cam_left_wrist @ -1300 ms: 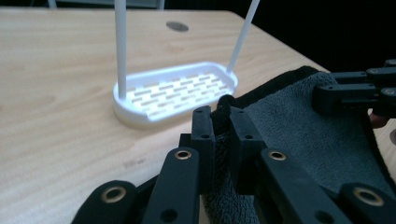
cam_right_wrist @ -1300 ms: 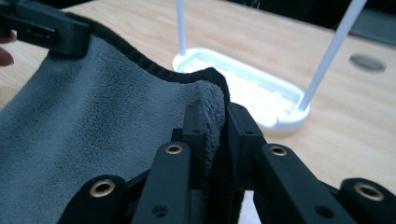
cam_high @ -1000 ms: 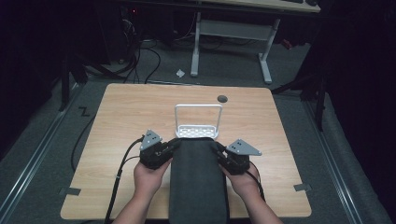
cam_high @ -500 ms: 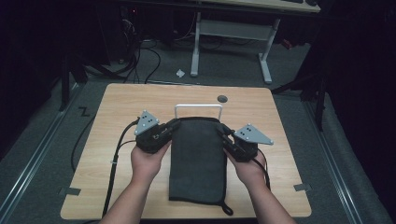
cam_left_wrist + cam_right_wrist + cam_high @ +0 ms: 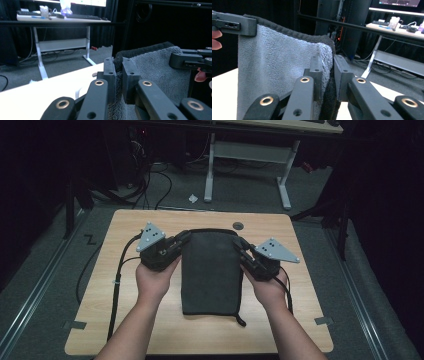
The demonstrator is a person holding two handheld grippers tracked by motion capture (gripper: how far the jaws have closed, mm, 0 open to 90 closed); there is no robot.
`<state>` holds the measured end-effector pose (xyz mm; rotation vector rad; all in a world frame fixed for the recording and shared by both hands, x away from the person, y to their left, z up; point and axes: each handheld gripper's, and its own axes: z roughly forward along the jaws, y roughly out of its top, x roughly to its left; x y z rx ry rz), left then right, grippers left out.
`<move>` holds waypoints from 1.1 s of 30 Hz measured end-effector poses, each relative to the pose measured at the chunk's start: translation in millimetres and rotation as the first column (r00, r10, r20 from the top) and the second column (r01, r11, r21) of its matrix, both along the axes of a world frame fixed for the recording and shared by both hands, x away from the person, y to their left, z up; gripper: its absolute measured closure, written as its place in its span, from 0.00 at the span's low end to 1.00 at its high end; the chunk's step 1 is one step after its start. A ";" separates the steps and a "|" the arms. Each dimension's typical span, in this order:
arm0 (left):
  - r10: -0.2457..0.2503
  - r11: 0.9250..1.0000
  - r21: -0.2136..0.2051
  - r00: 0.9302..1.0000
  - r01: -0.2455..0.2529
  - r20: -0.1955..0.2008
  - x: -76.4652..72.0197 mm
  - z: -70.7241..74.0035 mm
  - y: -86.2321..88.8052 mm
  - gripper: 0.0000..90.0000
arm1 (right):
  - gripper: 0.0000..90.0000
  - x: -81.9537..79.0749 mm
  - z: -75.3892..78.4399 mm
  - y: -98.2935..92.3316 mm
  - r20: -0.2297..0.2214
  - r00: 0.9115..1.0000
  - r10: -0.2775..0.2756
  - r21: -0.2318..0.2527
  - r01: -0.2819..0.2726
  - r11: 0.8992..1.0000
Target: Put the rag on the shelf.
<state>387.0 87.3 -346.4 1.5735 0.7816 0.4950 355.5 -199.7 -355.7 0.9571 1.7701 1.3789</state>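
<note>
A dark grey towel [image 5: 210, 270] hangs above the wooden table [image 5: 300, 320], stretched between both grippers by its top corners. My left gripper [image 5: 184, 238] is shut on the towel's left top corner, and in the left gripper view the black jaws [image 5: 118, 67] pinch the fleecy cloth [image 5: 160, 67]. On the right top corner my right gripper [image 5: 239, 244] is shut. Its own view has the towel's folded edge [image 5: 274, 62] clamped between the jaws [image 5: 328, 63]. The towel's lower edge trails near the table, with a small loop [image 5: 241, 320] at its corner.
A round black grommet [image 5: 238, 225] sits in the table's far edge. Beyond the table stands a desk on white legs [image 5: 285, 185], with cables on the floor [image 5: 150, 180]. Bare tabletop lies to the left [image 5: 100, 310] and right of the towel.
Both grippers have risen and moved away from the person with the towel between them. The towel now hangs in front of the white rack that stood at the table's far middle.
</note>
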 end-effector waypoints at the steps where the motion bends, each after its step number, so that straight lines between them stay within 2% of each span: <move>1: 0.001 1.000 -0.003 1.000 -0.001 0.005 0.5 2.8 0.5 0.93 | 0.88 0.0 0.0 0.0 0.000 1.000 0.000 0.000 0.000 1.000; 6: 0.005 1.000 -0.005 0.999 -0.005 0.037 3.5 19.6 2.3 0.93 | 0.88 2.7 18.1 2.2 0.035 0.999 0.001 0.000 -0.001 1.000; 17: 0.010 1.000 -0.013 0.996 -0.009 0.088 11.7 52.0 5.3 0.93 | 0.88 8.2 47.0 2.1 0.090 0.996 -0.004 0.024 0.001 1.000; 27: 0.000 1.000 -0.006 0.996 0.001 0.093 20.5 57.5 2.3 0.93 | 0.88 13.8 53.4 -0.4 0.100 0.995 -0.010 0.017 0.008 1.000; 29: 0.007 1.000 0.005 0.995 -0.007 0.100 24.6 58.7 1.1 0.93 | 0.88 17.2 54.2 -1.2 0.099 0.995 -0.015 0.015 0.014 1.000; 32: 0.012 1.000 0.008 0.996 -0.013 0.090 31.2 58.9 -0.4 0.93 | 0.88 25.4 54.4 -2.5 0.098 0.995 -0.024 0.019 0.022 1.000; 33: 0.018 1.000 0.010 0.997 -0.019 0.079 38.5 58.6 -2.2 0.93 | 0.88 28.9 54.2 -2.5 0.093 0.995 -0.028 0.022 0.026 0.999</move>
